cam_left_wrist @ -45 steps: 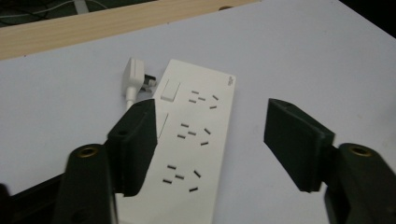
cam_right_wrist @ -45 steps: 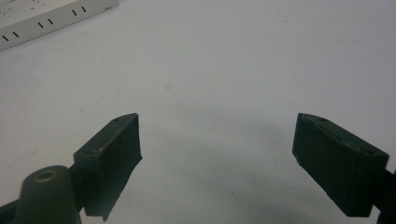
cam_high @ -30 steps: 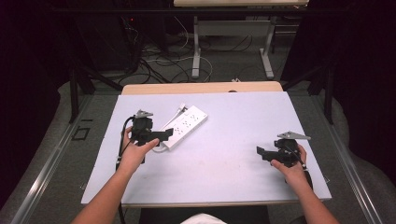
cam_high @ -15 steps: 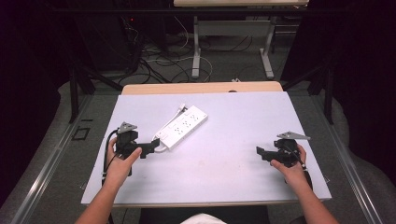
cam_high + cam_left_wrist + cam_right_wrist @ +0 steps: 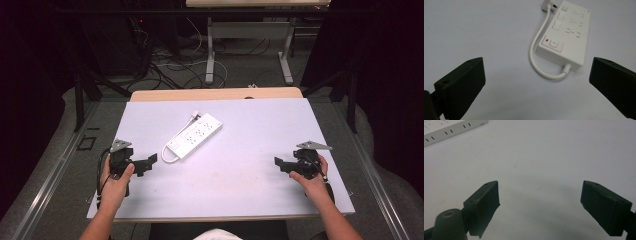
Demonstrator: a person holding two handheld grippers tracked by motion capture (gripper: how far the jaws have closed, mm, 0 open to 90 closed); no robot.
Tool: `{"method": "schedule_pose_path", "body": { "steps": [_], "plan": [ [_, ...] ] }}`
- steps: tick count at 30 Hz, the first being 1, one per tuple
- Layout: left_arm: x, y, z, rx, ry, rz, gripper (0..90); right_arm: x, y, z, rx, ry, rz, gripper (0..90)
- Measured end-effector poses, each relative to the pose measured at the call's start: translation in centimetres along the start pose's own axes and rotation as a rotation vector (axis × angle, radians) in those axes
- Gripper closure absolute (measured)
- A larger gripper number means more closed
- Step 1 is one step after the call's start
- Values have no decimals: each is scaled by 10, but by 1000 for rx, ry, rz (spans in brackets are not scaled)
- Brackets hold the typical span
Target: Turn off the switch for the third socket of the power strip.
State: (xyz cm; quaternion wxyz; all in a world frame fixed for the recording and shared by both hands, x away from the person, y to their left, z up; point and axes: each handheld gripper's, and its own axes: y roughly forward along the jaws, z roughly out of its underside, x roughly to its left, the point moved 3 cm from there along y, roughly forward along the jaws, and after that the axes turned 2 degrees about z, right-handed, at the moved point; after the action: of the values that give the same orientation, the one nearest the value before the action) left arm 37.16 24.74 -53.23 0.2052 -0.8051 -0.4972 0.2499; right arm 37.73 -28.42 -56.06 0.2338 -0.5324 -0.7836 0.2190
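At the near left of the tabletop [image 5: 240, 175], the left gripper [image 5: 149, 161] has drawn back from the white power strip [image 5: 196, 136], jaws wide apart and empty. The strip lies flat mid-tabletop, untouched. The right gripper [image 5: 278, 162] waits at the near right, jaws also apart, so the strip looks released.

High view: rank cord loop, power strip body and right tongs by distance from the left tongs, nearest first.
1. cord loop: just right of the left tongs.
2. power strip body: beyond the loop, mid-table.
3. right tongs: across the table, near its right edge.
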Motion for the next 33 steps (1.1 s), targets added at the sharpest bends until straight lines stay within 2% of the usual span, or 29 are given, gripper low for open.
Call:
{"method": "schedule_pose_path", "body": {
  "steps": [12, 15, 19, 25, 33],
  "plan": [
    [20, 0, 18, -17, -56, -50, 4, 0, 1, 0, 0, -2, -2, 148],
    [25, 1, 22, -14, -57, -68, 4, 0, 0, 0, 5, 1, -5, 148],
    [30, 2, 26, -15, -83, -75, 5, 0, 1, 1, 5, 1, -2, 148],
    [38, 2, 32, -8, -85, -103, 4, 0, 2, 1, 7, 3, -1, 148],
    [44, 5, 37, -4, -93, -111, 5, 0, 3, 1, 8, 6, -6, 148]
  ]
}}
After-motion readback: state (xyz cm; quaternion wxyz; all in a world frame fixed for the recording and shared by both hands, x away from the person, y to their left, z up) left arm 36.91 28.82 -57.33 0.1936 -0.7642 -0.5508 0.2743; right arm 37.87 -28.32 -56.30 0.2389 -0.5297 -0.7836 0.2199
